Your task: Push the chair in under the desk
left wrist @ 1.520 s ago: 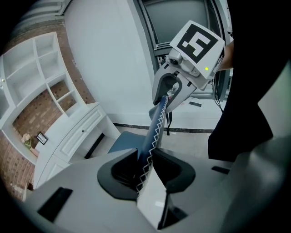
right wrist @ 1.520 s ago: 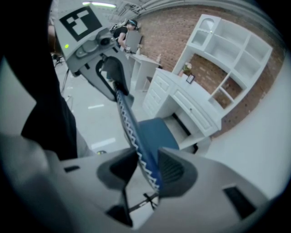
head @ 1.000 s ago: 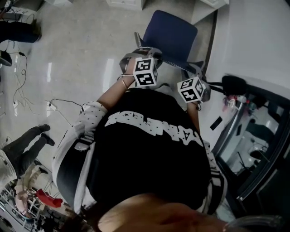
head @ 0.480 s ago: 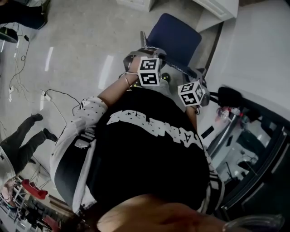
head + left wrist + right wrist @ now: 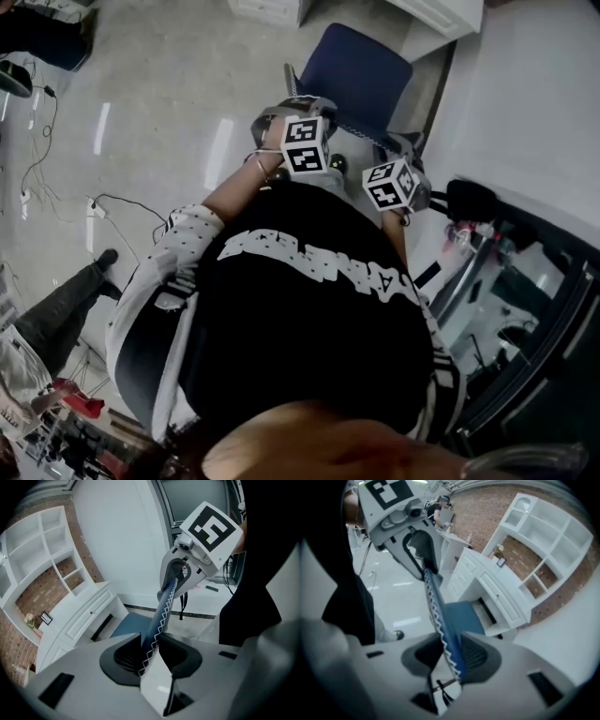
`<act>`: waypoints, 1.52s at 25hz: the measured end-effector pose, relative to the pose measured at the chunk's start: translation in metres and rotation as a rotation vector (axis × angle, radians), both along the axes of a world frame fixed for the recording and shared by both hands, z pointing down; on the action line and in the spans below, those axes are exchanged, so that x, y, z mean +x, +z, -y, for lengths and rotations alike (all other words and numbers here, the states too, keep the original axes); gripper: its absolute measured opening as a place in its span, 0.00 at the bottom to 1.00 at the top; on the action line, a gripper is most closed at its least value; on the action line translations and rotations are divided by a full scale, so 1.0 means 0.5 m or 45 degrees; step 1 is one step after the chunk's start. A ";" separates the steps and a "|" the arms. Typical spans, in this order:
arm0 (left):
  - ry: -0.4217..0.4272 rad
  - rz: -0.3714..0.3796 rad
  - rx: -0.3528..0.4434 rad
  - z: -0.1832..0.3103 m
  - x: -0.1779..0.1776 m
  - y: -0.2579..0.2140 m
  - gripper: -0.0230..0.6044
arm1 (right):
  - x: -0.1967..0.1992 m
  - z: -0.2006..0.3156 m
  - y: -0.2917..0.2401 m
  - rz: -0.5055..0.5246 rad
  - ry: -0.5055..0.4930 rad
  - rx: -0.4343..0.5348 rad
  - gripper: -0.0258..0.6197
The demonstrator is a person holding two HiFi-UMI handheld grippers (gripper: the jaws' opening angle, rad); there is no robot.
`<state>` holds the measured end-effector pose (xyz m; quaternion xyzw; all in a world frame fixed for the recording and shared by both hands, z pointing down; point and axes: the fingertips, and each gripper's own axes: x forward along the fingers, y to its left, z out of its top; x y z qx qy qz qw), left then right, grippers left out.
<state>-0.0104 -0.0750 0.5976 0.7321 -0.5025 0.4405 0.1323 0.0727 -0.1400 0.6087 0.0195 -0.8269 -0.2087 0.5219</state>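
The chair has a blue seat (image 5: 361,73) and a thin blue backrest with white zigzag stitching (image 5: 165,606), seen edge-on. My left gripper (image 5: 286,108) clamps the backrest's top edge at its left end; the edge runs between the pads (image 5: 150,651). My right gripper (image 5: 405,148) grips the same edge (image 5: 435,609) at its right end, between its pads (image 5: 451,660). Its jaws have just been closing on that edge. The white desk with drawers (image 5: 492,590) stands just beyond the seat (image 5: 84,618).
A white panel (image 5: 525,103) runs along the right of the chair. Black equipment and glass (image 5: 473,199) sit at lower right. Cables (image 5: 37,173) lie on the glossy floor at left, and a bystander's leg (image 5: 66,314) stands there.
Both grippers have stayed clamped on the backrest and have shifted slightly with the chair towards the desk. The bystander's legs at left have moved.
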 end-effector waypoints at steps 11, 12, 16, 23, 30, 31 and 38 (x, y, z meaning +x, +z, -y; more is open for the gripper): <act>-0.003 -0.019 -0.008 0.090 -0.010 0.005 0.26 | -0.016 0.102 0.000 -0.012 0.004 0.013 0.25; -0.006 -0.022 -0.012 0.096 -0.011 0.003 0.26 | -0.020 0.110 0.000 -0.011 -0.004 0.013 0.25; -0.023 -0.025 -0.021 0.122 -0.017 0.002 0.26 | -0.028 0.138 -0.001 -0.009 -0.023 0.015 0.25; -0.055 -0.016 -0.035 0.167 -0.041 0.001 0.26 | -0.055 0.186 -0.001 0.002 -0.060 0.024 0.25; -0.089 -0.017 -0.047 0.182 -0.045 0.005 0.26 | -0.061 0.203 -0.002 0.012 -0.102 0.025 0.25; -0.092 -0.016 -0.047 0.185 -0.045 0.004 0.26 | -0.062 0.207 -0.002 0.015 -0.106 0.029 0.25; -0.125 -0.005 -0.030 0.225 -0.051 0.002 0.26 | -0.075 0.248 0.000 0.023 -0.141 0.046 0.26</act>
